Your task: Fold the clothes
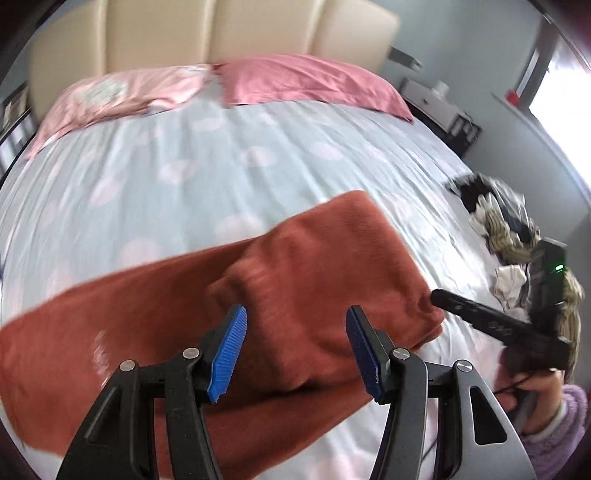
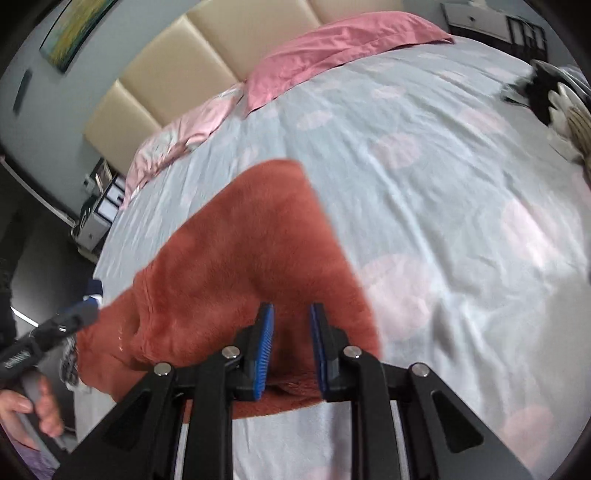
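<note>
A rust-red fleece garment (image 1: pixel 314 258) (image 2: pixel 229 251) lies partly raised over the pale blue bed sheet (image 1: pixel 258 155) (image 2: pixel 443 184). In the left wrist view my left gripper (image 1: pixel 295 312) has its blue pads set wide around a thick bunch of the fleece, which fills the gap. In the right wrist view my right gripper (image 2: pixel 291 308) has its pads set narrow on a creased fold at the garment's near edge. Each gripper shows in the other's view at an end of the garment: the right gripper (image 1: pixel 439 295) at its right corner, the left gripper (image 2: pixel 70 321) at its left edge.
Pink pillows (image 1: pixel 310 81) (image 2: pixel 332 48) lie against a cream padded headboard (image 1: pixel 221 29) (image 2: pixel 207 48). A pile of mixed clothes (image 1: pixel 506 229) (image 2: pixel 557 107) sits near the bed's right edge. Nightstands (image 1: pixel 439 107) (image 2: pixel 99 210) flank the bed. A hand in a lilac sleeve (image 1: pixel 554 417) holds the right gripper.
</note>
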### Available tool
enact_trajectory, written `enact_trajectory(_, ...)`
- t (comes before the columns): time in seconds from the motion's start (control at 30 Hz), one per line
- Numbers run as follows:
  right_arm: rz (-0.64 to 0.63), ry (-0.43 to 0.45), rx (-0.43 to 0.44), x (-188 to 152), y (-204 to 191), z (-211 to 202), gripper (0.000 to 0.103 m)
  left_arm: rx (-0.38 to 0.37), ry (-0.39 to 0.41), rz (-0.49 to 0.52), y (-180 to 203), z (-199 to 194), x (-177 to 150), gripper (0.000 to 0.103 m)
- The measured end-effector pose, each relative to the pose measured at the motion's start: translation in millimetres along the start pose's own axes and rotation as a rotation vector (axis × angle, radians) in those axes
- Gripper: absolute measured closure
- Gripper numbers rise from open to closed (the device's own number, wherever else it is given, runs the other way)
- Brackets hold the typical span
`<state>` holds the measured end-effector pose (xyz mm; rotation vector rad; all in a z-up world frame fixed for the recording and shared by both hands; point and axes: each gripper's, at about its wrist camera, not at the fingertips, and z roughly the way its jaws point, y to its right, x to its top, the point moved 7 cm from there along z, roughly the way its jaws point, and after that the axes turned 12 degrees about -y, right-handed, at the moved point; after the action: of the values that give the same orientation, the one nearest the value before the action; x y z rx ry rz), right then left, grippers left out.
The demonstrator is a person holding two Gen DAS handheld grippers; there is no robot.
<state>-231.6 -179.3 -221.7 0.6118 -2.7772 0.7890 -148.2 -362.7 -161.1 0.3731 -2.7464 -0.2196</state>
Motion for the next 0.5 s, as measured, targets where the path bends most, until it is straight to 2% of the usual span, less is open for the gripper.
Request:
enact_trajectory(0.1, 0.034, -0.048, -0.059, -7, 25, -1, 0.080, 0.042, -0.055, 0.041, 15, 29, 15, 0.045)
enact_trajectory(0.2, 0.075, -0.105, -0.029, -19, 38, 5, 0.080, 0.106, -0.108, 0.046, 15, 52, 18, 0.050)
enact_trajectory(0.33, 0.033, -0.141, -0.037, -27, 33, 9, 0.080, 0.177, -0.181, 0.003, -7, 76, 14, 0.060)
enact_trajectory(0.43, -0.003, -0.106, 0.008, -28, 18, 3, 0.080, 0.182, -0.201, -0.011, -20, 88, 13, 0.060)
enact_trajectory(0.5, -0.061, -0.115, 0.035, -31, 3, 1, 0.080, 0.183, -0.211, -0.011, -25, 93, 18, 0.060)
